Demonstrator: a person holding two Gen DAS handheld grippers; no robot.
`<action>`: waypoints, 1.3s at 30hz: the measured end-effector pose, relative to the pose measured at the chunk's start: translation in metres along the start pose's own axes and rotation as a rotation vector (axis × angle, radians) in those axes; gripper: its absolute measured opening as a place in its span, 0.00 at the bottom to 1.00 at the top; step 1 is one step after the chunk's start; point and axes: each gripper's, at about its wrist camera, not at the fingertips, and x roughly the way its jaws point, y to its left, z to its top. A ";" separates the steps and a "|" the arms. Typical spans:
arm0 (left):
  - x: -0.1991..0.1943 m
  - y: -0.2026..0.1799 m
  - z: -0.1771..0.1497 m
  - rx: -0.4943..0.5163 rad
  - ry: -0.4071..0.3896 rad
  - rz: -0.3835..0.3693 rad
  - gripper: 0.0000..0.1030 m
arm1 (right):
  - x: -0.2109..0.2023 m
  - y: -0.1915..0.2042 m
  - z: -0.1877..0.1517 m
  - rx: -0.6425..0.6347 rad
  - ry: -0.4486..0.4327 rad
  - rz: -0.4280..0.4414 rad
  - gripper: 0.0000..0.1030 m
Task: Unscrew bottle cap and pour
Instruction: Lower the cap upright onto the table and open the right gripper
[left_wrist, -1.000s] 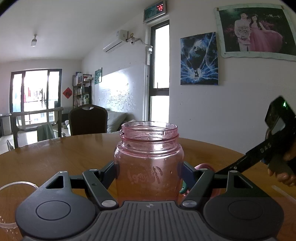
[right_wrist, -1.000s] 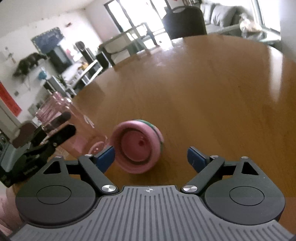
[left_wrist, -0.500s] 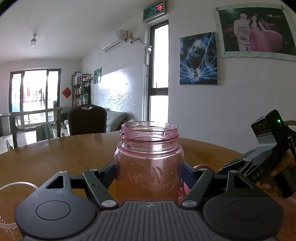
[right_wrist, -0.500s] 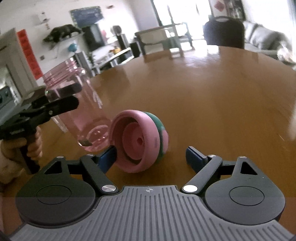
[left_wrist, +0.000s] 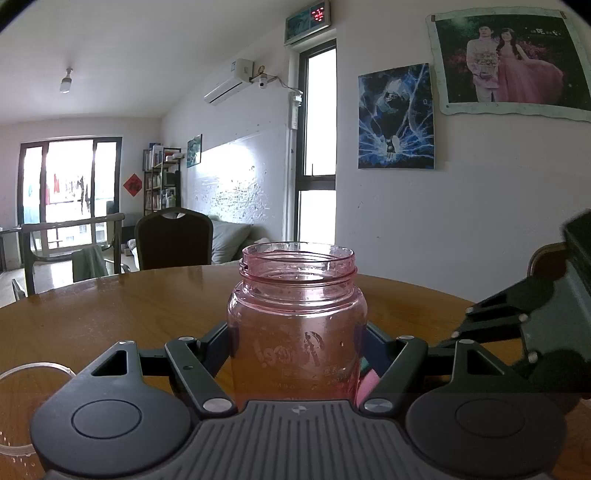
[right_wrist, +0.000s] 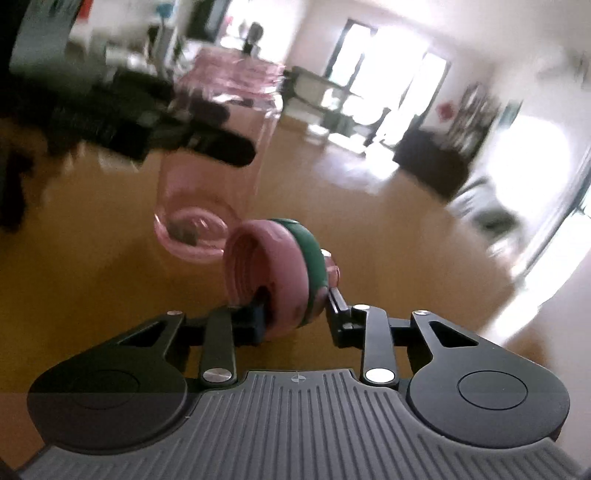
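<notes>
The pink see-through bottle (left_wrist: 297, 325) stands upright and uncapped on the wooden table (left_wrist: 110, 310), and my left gripper (left_wrist: 295, 345) is shut on its body. Its pink-and-green cap (right_wrist: 273, 273) is on edge between the fingers of my right gripper (right_wrist: 295, 306), which is shut on it. The right wrist view is blurred; the bottle (right_wrist: 218, 155) shows just beyond the cap, to the left, with the left gripper (right_wrist: 207, 140) across it. In the left wrist view the right gripper (left_wrist: 517, 317) sits low on the right, and a sliver of the cap (left_wrist: 369, 380) shows behind the bottle.
The rim of a clear cup (left_wrist: 22, 369) shows at the left edge, close to the left gripper. A dark chair (left_wrist: 173, 240) stands at the table's far side. Bare wood (right_wrist: 369, 229) stretches beyond the cap.
My right gripper went from open around the cap to shut on it, and its view swung round with blur. The left gripper and bottle stayed put.
</notes>
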 end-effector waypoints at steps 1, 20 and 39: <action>0.000 0.000 0.000 0.000 0.000 0.000 0.70 | 0.003 0.009 -0.002 -0.063 0.010 -0.057 0.32; -0.002 -0.003 -0.002 -0.001 0.001 0.001 0.70 | 0.052 0.070 0.005 -0.626 0.187 -0.461 0.63; -0.001 0.000 -0.001 -0.002 0.004 -0.002 0.70 | -0.033 0.004 0.015 0.035 0.282 0.130 0.87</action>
